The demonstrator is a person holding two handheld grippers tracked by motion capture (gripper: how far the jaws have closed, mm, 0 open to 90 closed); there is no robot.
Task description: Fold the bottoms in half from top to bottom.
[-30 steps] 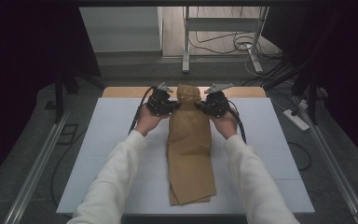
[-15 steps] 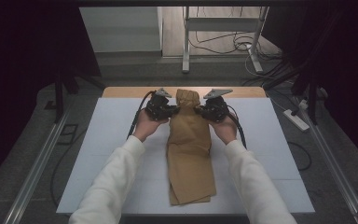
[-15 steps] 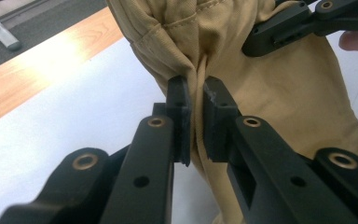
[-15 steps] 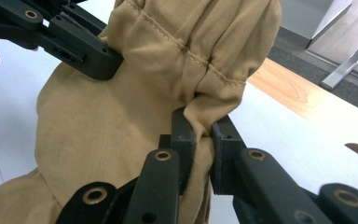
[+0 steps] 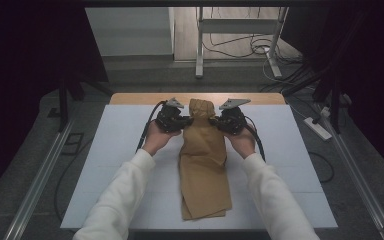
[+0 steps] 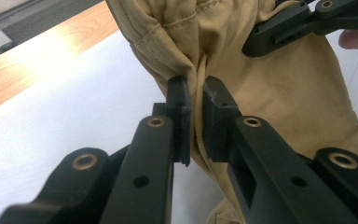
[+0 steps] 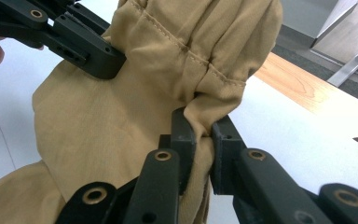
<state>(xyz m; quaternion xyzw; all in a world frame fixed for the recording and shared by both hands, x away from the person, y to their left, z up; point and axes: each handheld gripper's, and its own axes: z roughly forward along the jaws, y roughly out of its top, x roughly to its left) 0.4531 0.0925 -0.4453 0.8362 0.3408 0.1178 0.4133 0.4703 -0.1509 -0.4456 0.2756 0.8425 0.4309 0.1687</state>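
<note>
Grey floor (image 5: 145, 75) beyond the white-topped wooden desk (image 5: 120, 130) (cables strewn there), a metal stand (image 5: 200, 45), dark curtains (image 5: 35, 45) flanking.

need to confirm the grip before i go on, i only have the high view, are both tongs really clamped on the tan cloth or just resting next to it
Observer: Yes. In the left gripper view the left tongs pinch a bunched fold of the tan cotton garment between their black pads.
Operator: and the right one
Observer: The right tongs are shut on a gathered, stitched edge of it, which the right gripper view shows puckered above the pads.
Operator: is the far end off the table
Observer: The gripped end is raised off the white table cover; bare cover shows beside the hanging fold.
</note>
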